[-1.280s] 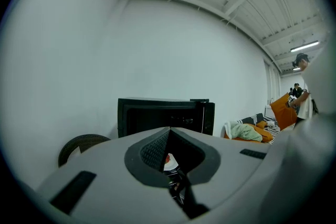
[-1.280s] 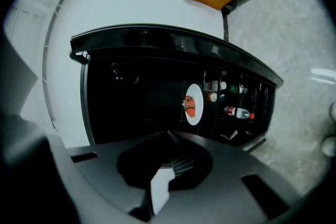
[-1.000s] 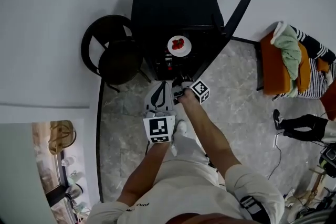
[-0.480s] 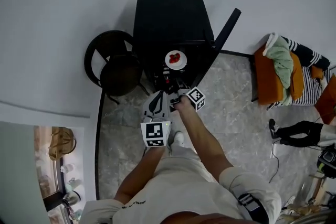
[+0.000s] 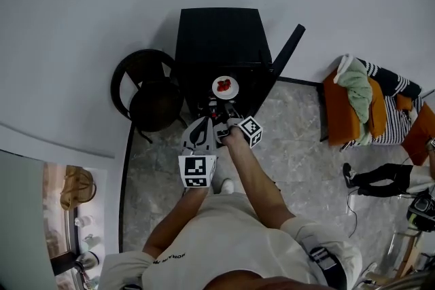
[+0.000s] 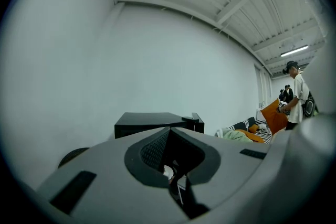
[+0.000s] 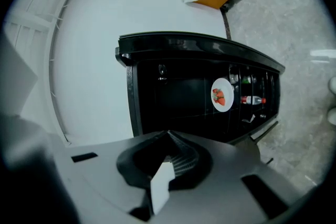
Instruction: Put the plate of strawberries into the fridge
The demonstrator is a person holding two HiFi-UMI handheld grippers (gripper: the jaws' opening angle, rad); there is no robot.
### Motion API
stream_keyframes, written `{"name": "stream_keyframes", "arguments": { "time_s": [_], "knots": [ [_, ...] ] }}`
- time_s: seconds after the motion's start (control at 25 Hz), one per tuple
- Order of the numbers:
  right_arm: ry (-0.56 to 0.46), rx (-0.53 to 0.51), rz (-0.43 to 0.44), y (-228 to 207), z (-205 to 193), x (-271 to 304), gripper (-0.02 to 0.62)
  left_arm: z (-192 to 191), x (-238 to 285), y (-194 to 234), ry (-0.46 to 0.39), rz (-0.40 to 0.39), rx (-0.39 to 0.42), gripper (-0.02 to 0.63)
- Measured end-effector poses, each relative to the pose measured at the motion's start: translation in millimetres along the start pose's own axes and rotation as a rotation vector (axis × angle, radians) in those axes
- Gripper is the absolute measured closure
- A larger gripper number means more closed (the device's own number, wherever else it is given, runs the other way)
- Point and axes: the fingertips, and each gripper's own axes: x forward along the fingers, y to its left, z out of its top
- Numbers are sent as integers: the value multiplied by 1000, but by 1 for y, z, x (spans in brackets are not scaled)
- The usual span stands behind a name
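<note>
The black fridge [image 5: 217, 41] stands against the white wall with its door [image 5: 284, 54] swung open to the right. A white plate of strawberries [image 5: 224, 86] rests on a shelf inside it; in the right gripper view the plate of strawberries [image 7: 222, 95] lies on the dark shelf next to some bottles [image 7: 252, 100]. Both grippers hover in front of the fridge, apart from the plate. My left gripper [image 5: 202, 130] is shut and holds nothing; it [image 6: 169, 131] looks over the fridge top [image 6: 155, 120]. My right gripper [image 5: 228, 120] is shut too, its jaws [image 7: 168, 136] empty.
A round black chair [image 5: 146, 85] stands left of the fridge. An orange seat piled with clothes [image 5: 357, 102] sits to the right, with another person's feet [image 5: 370, 176] near it. Bystanders [image 6: 296, 94] stand far right. The floor is grey marble [image 5: 299, 146].
Both grippers have risen in front of the fridge, and the fridge now looks smaller and further below. The plate has stayed on its shelf.
</note>
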Motion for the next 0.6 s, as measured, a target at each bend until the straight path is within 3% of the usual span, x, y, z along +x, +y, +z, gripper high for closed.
{"name": "stream_keyframes", "arguments": {
  "time_s": [0.6],
  "knots": [
    [15, -46, 49, 37, -7, -6, 583, 17, 10, -10, -28, -45, 40, 603]
  ]
}}
